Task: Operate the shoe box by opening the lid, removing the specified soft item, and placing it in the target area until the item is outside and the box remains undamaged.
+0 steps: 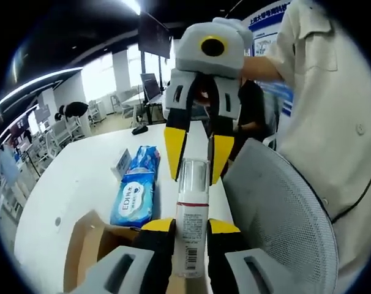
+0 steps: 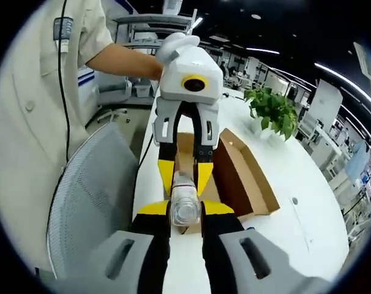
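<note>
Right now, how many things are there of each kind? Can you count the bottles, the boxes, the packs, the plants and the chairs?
Bottles: 1, the clear bottle, held by both the left gripper and the right gripper
Boxes: 1, the open cardboard box
Packs: 1, the blue wipes pack
Plants: 1, the green plant
Chairs: 1, the mesh chair
Total: 5

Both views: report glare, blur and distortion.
Left gripper view: ceiling strip lights and windows blow out white, the fisheye bends the table, and the bottle label is sharp while the wipes pack is slightly soft. Right gripper view: even light, the bottle glints, and the plant and box look curved.
</note>
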Demonstrator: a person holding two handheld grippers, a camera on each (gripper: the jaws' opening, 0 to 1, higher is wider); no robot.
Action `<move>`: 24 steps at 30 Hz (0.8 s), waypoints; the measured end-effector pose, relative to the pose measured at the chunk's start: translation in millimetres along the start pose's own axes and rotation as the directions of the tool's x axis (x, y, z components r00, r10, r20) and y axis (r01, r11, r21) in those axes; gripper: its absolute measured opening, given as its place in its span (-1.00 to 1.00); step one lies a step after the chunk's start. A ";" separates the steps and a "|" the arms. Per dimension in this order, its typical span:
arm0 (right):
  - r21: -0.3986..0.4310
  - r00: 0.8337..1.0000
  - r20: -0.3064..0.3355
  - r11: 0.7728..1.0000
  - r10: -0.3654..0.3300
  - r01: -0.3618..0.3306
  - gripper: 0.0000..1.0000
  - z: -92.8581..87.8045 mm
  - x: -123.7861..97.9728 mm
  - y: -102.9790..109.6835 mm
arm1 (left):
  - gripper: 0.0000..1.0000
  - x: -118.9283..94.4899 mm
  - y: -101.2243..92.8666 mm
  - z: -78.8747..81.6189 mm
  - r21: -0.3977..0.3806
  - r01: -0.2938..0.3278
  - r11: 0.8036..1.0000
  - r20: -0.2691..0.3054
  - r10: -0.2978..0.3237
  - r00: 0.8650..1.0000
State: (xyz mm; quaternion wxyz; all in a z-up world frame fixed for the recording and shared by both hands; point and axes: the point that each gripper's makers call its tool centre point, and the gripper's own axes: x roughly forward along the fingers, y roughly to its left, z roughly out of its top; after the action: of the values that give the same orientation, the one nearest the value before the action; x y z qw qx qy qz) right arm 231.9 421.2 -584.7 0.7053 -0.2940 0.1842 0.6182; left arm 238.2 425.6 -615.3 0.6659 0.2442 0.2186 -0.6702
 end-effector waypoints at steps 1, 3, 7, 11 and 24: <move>-0.018 1.000 -0.012 1.000 -0.001 0.001 -0.69 -1.0 -0.2 -1.4 | -0.58 0.1 3.2 0.4 -0.001 -0.024 1.000 -0.007 0.024 1.000; -0.052 0.999 -0.037 0.999 -0.002 0.000 -0.69 -2.8 -1.0 -3.1 | -0.48 -0.6 7.6 -0.2 -0.006 -0.056 0.998 -0.015 0.056 0.998; -0.068 0.999 -0.052 0.998 0.000 -0.004 -0.69 -3.1 -2.8 -6.6 | -0.34 -3.0 13.3 -1.6 -0.013 -0.096 0.995 -0.022 0.096 0.995; -0.083 0.997 -0.078 0.997 -0.012 0.006 -0.69 -7.4 -5.9 -17.6 | -0.14 -9.6 18.8 -6.3 -0.062 -0.141 0.988 -0.025 0.140 0.990; -0.142 0.981 -0.185 0.989 -0.063 0.037 -0.68 -25.1 -22.1 -64.4 | 0.57 -38.2 30.1 -23.0 -0.236 -0.298 0.925 -0.009 0.305 0.952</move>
State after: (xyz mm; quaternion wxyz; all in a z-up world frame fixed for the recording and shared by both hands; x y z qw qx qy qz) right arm 293.9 384.2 -577.9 0.6780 -0.4041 0.1998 0.5806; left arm 268.8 469.2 -608.8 0.7880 0.1853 0.2469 -0.5327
